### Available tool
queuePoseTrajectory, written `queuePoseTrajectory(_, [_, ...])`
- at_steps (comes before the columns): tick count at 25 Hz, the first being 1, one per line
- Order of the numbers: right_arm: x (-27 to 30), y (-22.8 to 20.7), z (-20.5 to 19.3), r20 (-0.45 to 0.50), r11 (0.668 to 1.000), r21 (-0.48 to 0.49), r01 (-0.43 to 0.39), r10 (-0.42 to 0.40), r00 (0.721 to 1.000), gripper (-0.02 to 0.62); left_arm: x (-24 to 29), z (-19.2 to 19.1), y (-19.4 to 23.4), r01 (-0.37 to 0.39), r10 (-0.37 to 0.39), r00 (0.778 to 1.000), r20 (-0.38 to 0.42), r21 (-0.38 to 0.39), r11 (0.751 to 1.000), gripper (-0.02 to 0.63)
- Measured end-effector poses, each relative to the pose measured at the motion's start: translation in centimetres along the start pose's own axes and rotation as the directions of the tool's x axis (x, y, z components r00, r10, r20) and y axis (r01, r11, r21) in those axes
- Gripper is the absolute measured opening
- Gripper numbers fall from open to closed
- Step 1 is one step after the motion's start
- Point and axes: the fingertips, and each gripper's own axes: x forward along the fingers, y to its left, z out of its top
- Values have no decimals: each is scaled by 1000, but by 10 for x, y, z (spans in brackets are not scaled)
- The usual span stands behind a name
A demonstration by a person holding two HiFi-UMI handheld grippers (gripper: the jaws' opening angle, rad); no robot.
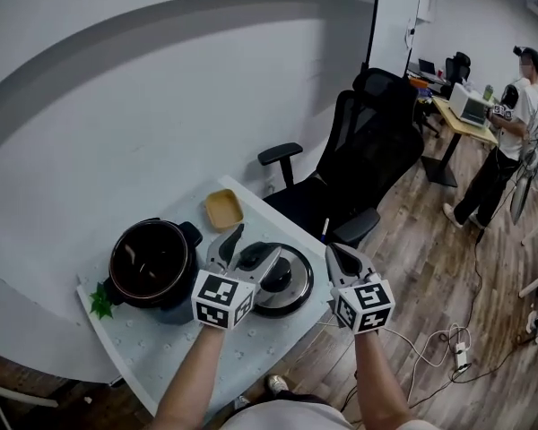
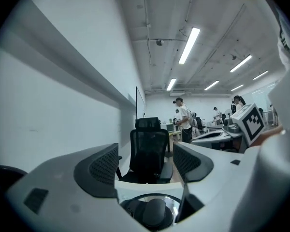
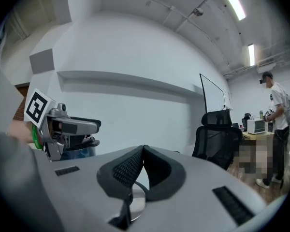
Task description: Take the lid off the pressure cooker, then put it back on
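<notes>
Head view showed the pressure cooker (image 1: 152, 262) standing open near the left corner of the counter (image 1: 161, 348). Its lid (image 1: 291, 280) lay flat just beside it, toward the right edge. My left gripper (image 1: 251, 245) hung above the lid with its jaws spread and nothing between them. In the left gripper view the lid's dark knob sat below the gap, apart from the pads. My right gripper (image 1: 339, 256) hovered off the counter's right edge, its jaws pressed together at the tips and empty. A small yellow dish (image 1: 224, 209) sat at the far corner, and a green leafy sprig (image 1: 100, 301) lay at the left corner against the cooker. Past the far edge stood a black office chair (image 1: 368, 164). Well beyond it a person (image 1: 511, 133) stood at a desk (image 1: 462, 119), and cables (image 1: 439, 343) trailed over the wooden floor.
</notes>
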Motion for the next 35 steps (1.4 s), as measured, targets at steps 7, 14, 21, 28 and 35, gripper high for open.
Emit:
queuePoseTrajectory(7, [3,22,15,28,999,-12,-34,35,999,2,-34,13,-4,-55,55,997,58,3,998,323])
queuePoseTrajectory(14, [6,42,20,38,998,-25,-58,59,998,2,-52,-2,6,-120,120,992,38,1,993,116])
queuePoseTrajectory(21, [6,48,25,48,998,-29,-55,56,997,2,-58,-4,12,-140,140,989,39,12,990,12])
queuePoseTrajectory(28, [4,51,28,51,998,-31,-53,54,997,2,-60,-7,15,-163,163,986,25,3,987,12])
queuePoseTrajectory(35, [3,49,26,50,999,-29,-46,47,998,2,-56,-6,10,-143,143,989,28,9,990,12])
